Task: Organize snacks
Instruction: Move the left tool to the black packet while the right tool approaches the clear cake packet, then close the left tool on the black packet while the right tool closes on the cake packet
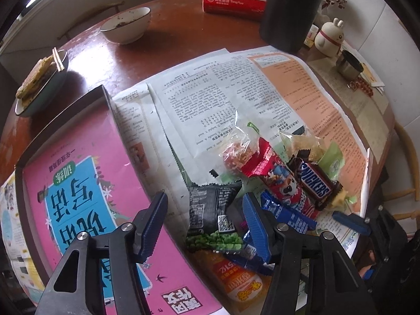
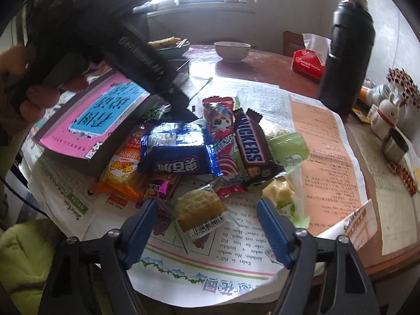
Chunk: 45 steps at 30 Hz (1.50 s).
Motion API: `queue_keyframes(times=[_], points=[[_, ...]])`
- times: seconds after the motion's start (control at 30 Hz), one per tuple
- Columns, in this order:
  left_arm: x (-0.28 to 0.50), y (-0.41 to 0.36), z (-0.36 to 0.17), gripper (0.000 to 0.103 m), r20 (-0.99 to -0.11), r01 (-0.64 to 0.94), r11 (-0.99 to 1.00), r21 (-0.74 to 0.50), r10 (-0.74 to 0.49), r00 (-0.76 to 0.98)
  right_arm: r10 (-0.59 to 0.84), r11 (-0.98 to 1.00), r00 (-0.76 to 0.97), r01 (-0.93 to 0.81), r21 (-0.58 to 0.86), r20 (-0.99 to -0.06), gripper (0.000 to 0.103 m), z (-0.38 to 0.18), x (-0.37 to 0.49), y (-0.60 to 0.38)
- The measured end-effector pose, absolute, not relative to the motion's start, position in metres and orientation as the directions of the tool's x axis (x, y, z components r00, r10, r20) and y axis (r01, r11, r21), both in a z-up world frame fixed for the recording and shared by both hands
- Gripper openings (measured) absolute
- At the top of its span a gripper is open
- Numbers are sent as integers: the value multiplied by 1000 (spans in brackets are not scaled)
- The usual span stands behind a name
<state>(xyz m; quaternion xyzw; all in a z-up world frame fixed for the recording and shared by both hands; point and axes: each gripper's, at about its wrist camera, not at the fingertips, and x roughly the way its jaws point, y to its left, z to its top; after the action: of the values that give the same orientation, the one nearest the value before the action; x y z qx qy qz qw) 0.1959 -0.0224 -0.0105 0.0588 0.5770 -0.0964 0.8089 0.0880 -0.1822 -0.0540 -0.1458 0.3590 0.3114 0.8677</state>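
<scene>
left claw (image 1: 206, 225) – open round black pea packet (image 1: 214, 219) | right claw (image 2: 207, 219) – open over wrapped cake (image 2: 199, 210) | risk: slick wrappers slipping, pile shifting

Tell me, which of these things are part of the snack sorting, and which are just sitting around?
Part of the job: Snickers bar, blue biscuit pack, black pea packet, small wrapped cake, orange snack pack, pink-lined box.

Just lying about: white bowl, tissue pack, black flask, rabbit figurine, newspaper.
</scene>
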Motion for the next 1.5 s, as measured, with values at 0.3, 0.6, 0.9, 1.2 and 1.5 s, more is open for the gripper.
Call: queue_keyframes(times=[0.3,0.6,0.9,1.2,1.5], points=[[209,-28,-27,57,-960,233,972,9,-57,273,451,754,529,-657,-11,-719,69,-58,88,-181],[196,-30,-29,56,-951,277,960,44,-45,306,482,743,502,-669,30,-718,60,-59,93,-183],[211,-30,-40,39,-973,277,961,-7,-71,220,494,738,498,-673,42,-713,53,-59,91,-184],[193,-28,-38,35,-962,296,955,-6,-86,258,509,746,500,-662,69,-700,40,-58,94,-193],[180,-19,-28,33,-948,261,963,-71,-147,283,515,771,541,-631,84,-664,39,-47,88,-206]])
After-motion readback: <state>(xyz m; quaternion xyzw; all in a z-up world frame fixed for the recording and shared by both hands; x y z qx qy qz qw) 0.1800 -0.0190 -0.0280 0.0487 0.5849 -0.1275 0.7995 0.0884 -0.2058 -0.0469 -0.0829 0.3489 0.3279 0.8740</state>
